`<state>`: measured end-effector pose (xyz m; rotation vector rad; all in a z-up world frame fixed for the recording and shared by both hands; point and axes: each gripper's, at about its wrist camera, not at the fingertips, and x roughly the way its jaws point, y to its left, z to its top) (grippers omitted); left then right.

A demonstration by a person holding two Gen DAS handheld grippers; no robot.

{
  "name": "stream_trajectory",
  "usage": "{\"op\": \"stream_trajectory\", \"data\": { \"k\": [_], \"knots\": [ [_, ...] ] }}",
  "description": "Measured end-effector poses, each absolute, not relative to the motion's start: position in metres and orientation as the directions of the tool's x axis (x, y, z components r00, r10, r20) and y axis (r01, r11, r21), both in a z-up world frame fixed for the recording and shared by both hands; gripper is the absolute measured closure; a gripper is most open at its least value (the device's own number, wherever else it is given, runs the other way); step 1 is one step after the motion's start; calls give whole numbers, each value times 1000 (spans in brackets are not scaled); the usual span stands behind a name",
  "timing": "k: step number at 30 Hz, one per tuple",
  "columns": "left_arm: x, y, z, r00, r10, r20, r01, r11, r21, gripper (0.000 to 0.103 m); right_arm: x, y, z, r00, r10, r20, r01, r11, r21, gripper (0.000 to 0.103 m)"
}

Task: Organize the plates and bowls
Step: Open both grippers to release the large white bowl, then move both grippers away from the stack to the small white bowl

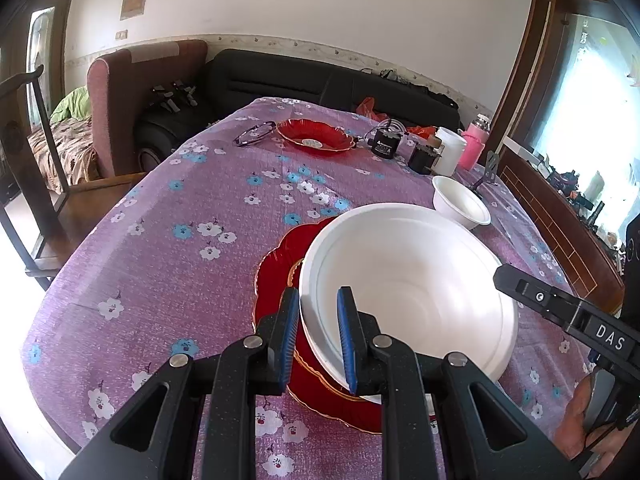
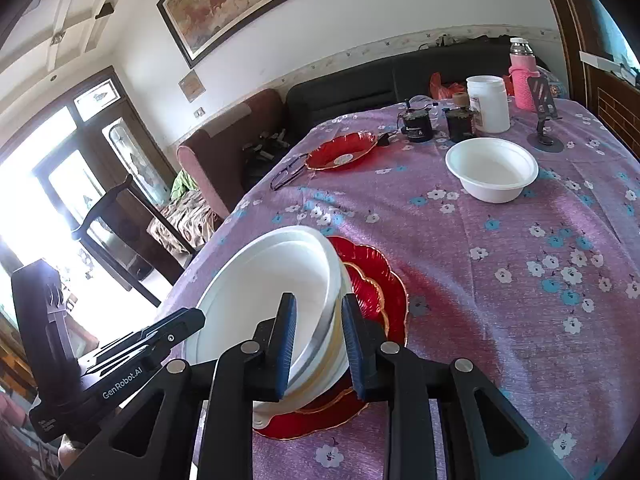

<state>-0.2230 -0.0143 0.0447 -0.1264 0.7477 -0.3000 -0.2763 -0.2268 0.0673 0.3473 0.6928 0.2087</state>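
Observation:
A large white bowl [image 1: 408, 280] [image 2: 256, 292] leans tilted on a red scalloped plate [image 1: 276, 276] [image 2: 372, 280] at the near edge of the table. My left gripper [image 1: 317, 294] is shut on the bowl's near-left rim, one pad inside and one outside. My right gripper [image 2: 318, 300] straddles the opposite rim, with a sliver of space at its inner pad, so it is open. A smaller white bowl [image 1: 460, 200] [image 2: 492, 172] stands farther back on the right. A second red plate [image 1: 316, 136] [image 2: 340, 152] lies at the far side.
On the purple flowered tablecloth [image 1: 180, 200] lie eyeglasses [image 1: 254, 134]. At the far right stand two black devices [image 1: 386, 142], a white jar [image 1: 450, 150], a pink bottle [image 1: 472, 146] and a phone stand [image 2: 544, 120]. A wooden chair [image 1: 36, 184] stands left of the table.

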Motion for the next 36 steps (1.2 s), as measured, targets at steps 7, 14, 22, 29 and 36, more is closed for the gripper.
{"op": "stream_trajectory", "data": {
  "k": [7, 14, 22, 29, 36],
  "knots": [
    [-226, -14, 49, 704, -301, -644, 212, 954, -214, 79, -281, -239, 70, 766, 293, -573, -53, 916, 398, 71],
    [-231, -11, 57, 725, -286, -627, 191, 958, -216, 62, -286, -254, 71, 780, 281, -558, -28, 908, 419, 66],
    [-241, -19, 68, 732, -295, -614, 204, 955, -215, 54, -293, -280, 70, 796, 266, -544, 13, 890, 455, 64],
    [-252, -56, 87, 727, -319, -609, 274, 947, -169, 53, -299, -314, 67, 809, 252, -532, 51, 870, 490, 61],
    [-253, -123, 99, 617, -443, -650, 438, 880, -185, 47, -307, -366, 84, 850, 184, -493, 106, 857, 504, 59]
  ]
}}
